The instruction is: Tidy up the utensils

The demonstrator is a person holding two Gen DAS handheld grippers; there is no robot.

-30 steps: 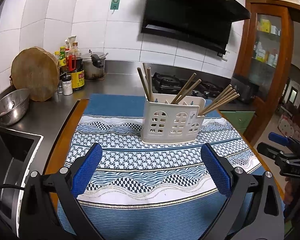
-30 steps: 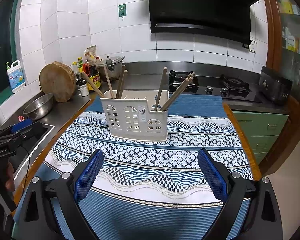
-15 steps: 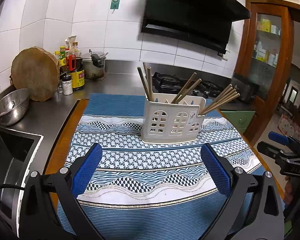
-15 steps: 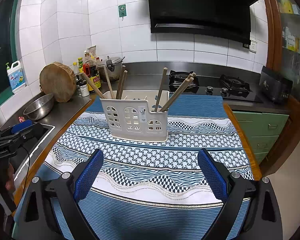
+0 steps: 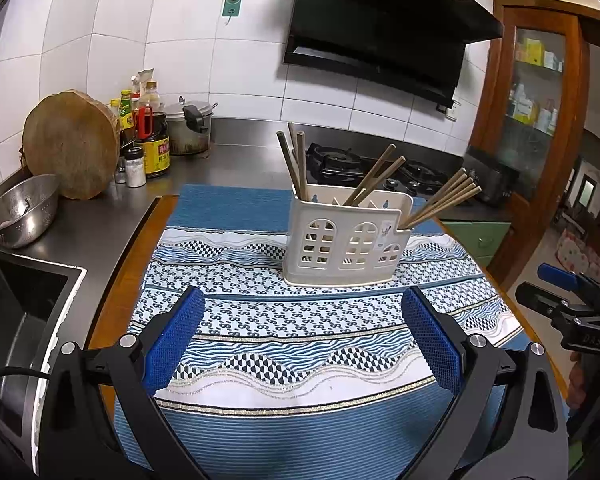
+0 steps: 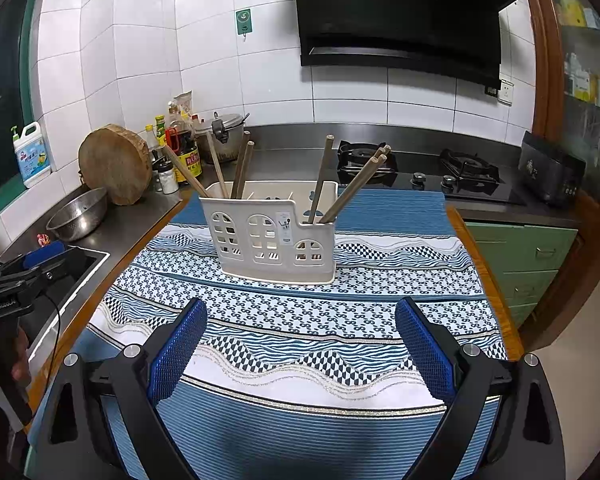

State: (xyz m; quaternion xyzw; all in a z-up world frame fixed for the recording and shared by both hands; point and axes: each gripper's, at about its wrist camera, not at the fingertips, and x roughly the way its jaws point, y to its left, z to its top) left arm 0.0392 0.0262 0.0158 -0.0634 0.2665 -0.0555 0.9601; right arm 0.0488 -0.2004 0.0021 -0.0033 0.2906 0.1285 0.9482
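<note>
Beyond both wide-open, empty grippers, left gripper (image 5: 302,344) and right gripper (image 6: 300,354), the white holder (image 6: 274,236) stands on the cloth (image 5: 260,304), chopsticks (image 6: 352,188) apparently in three compartments.

cream holder (image 5: 346,240), brown chopsticks (image 5: 370,181), blue-white patterned cloth (image 5: 260,320).
</note>
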